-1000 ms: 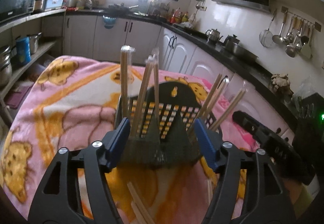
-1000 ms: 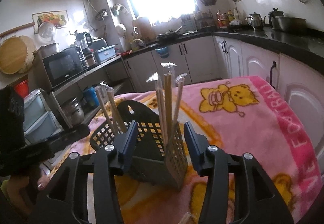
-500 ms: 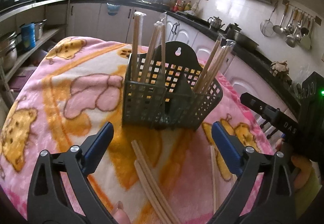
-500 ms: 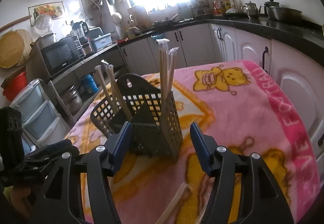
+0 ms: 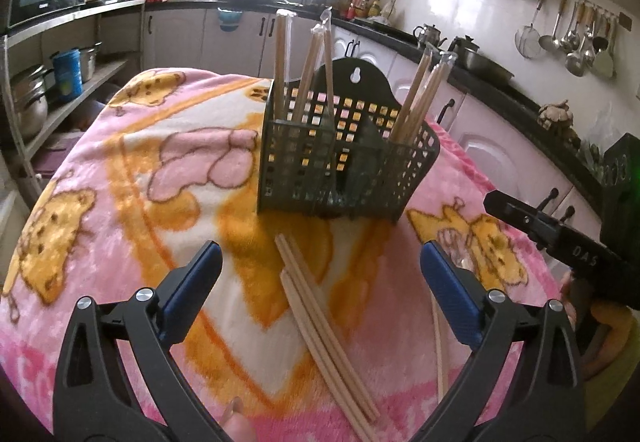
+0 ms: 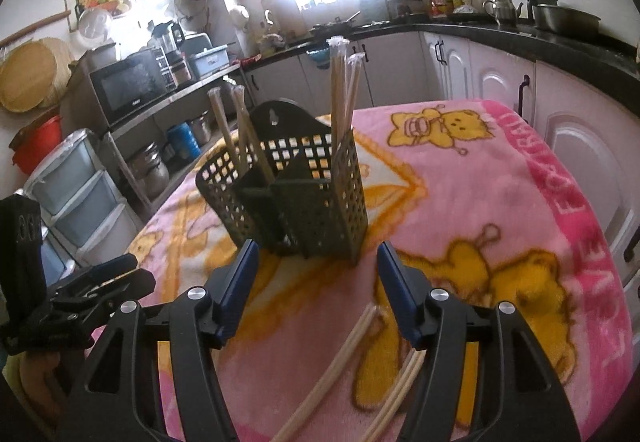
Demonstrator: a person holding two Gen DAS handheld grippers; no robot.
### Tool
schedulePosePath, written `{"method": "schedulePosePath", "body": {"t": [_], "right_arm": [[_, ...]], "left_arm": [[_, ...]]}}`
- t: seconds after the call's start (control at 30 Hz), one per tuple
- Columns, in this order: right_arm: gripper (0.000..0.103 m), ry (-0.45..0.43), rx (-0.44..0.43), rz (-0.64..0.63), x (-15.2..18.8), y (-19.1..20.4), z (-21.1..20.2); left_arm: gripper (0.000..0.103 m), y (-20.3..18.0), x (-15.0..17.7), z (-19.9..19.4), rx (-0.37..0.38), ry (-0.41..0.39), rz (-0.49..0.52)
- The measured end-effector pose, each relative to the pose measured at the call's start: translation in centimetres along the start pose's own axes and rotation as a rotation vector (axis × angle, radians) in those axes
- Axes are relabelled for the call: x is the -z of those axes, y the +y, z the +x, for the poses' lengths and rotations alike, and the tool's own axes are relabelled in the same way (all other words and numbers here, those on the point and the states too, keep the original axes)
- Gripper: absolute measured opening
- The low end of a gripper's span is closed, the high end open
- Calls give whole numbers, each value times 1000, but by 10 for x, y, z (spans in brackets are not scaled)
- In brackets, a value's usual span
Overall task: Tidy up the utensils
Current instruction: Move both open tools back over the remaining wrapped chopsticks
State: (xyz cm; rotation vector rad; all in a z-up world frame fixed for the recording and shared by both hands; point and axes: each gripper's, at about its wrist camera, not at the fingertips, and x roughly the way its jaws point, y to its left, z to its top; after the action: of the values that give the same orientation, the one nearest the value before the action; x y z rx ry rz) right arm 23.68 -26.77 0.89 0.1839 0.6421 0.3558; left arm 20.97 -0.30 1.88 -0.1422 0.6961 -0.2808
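Note:
A dark green perforated utensil caddy (image 5: 344, 158) stands upright on the pink blanket (image 5: 120, 170); it also shows in the right wrist view (image 6: 296, 198). Wrapped chopsticks stand in its left compartment (image 5: 304, 78) and its right compartment (image 5: 420, 98). Several loose chopsticks (image 5: 324, 326) lie on the blanket in front of it, also seen in the right wrist view (image 6: 340, 362). My left gripper (image 5: 320, 282) is open and empty, above the loose chopsticks. My right gripper (image 6: 316, 278) is open and empty, just short of the caddy.
The blanket-covered table sits in a kitchen. White cabinets (image 5: 500, 146) and a dark counter run along the right. Shelves with pots (image 5: 36, 98) stand at the left. The right gripper's body (image 5: 568, 246) shows at the table's right edge.
Both grippers have pulled back from the caddy and opened wider. The caddy now stands free on the blanket, and the loose chopsticks in front of it have come into view.

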Motion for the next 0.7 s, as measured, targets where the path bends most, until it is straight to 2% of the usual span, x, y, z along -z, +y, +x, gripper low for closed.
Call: {"method": "schedulePosePath", "body": {"t": [0.7], "right_arm": [[59,122,16,-19,51,-5,1]], "left_arm": [[91,4,43,10,-1,89,-9]]}}
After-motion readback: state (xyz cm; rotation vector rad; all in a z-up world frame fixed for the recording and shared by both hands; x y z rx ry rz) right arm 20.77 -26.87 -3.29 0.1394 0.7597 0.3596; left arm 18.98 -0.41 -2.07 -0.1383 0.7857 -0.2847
